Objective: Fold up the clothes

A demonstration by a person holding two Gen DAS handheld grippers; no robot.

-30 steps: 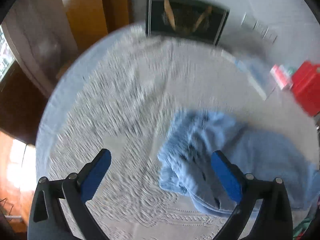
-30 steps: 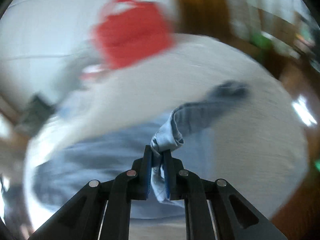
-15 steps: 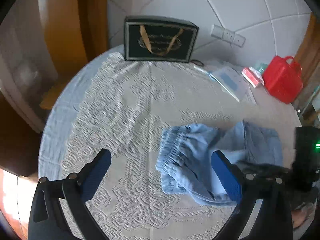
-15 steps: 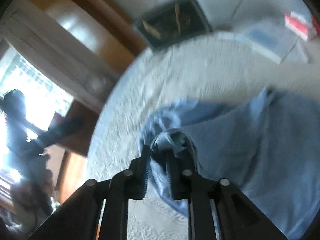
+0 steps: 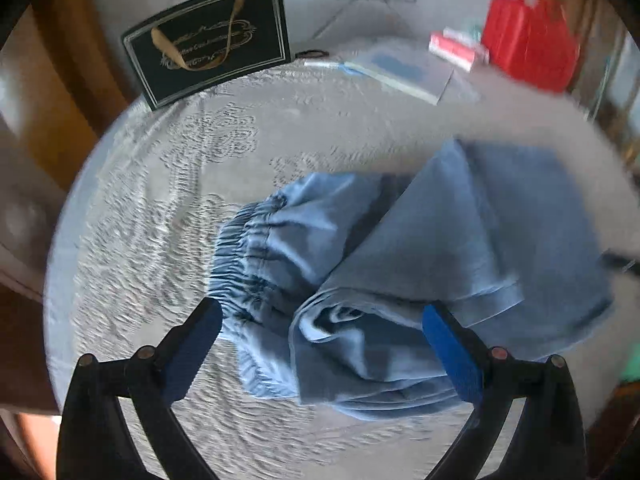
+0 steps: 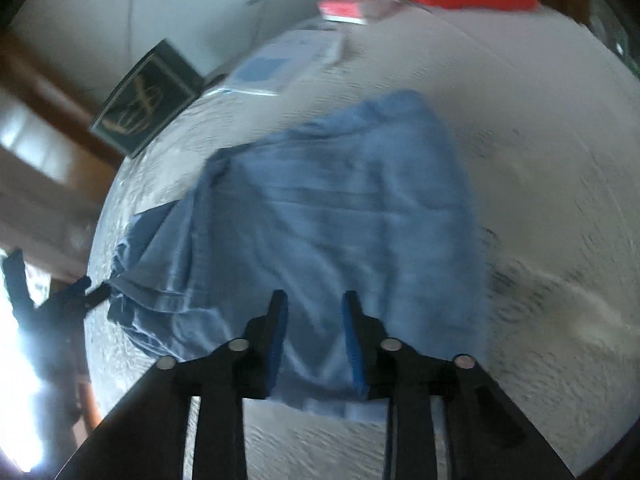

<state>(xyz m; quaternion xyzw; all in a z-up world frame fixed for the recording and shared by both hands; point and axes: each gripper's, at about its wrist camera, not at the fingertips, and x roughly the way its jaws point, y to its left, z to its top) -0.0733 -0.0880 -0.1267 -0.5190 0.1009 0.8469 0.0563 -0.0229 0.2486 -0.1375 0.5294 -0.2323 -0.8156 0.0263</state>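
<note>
Left wrist view: left gripper [image 5: 320, 332] spread wide, empty, hovering over the blue shorts [image 5: 420, 264] lying mid-table on the lace tablecloth [image 5: 160, 200]. Elastic waistband faces left, hemmed leg runs right. Bare cloth left and beyond; black gift bag [image 5: 208, 40] and red container [image 5: 528, 44] line the far edge.

Right wrist view: right gripper [image 6: 314, 328] partly parted, gripping nothing, above the shorts' [image 6: 340, 216] near edge. Open tablecloth [image 6: 552, 200] to the right.

Both wrist views close above table [image 5: 132, 208], angled down, sharing blue garment [image 5: 420, 248]
</note>
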